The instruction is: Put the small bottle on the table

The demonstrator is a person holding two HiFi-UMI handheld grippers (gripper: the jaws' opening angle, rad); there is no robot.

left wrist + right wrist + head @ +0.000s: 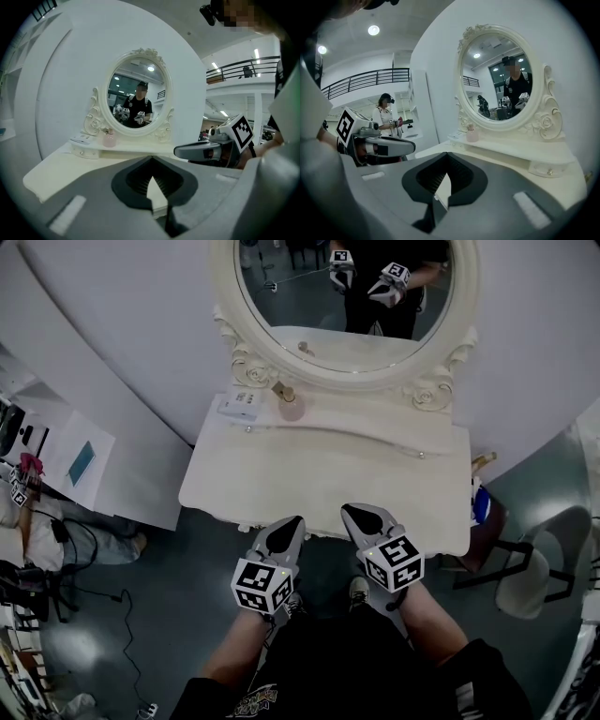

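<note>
The small pink bottle (291,407) stands upright on the raised shelf under the oval mirror (347,296) of a cream dressing table (319,474). The left gripper view shows the bottle (109,138) far off at the left, and the right gripper view has the bottle (472,133) beyond the jaws. My left gripper (287,525) and right gripper (357,515) hover side by side at the table's front edge, well short of the bottle. Each is shut, jaw tips touching, with nothing held. The left gripper (151,159) and right gripper (447,154) point toward the mirror.
A flat white box (239,406) lies on the shelf just left of the bottle. A chair (525,577) and a blue item (480,504) sit right of the table. A white desk with papers (80,460) and floor cables are at the left. A person (386,115) stands far off.
</note>
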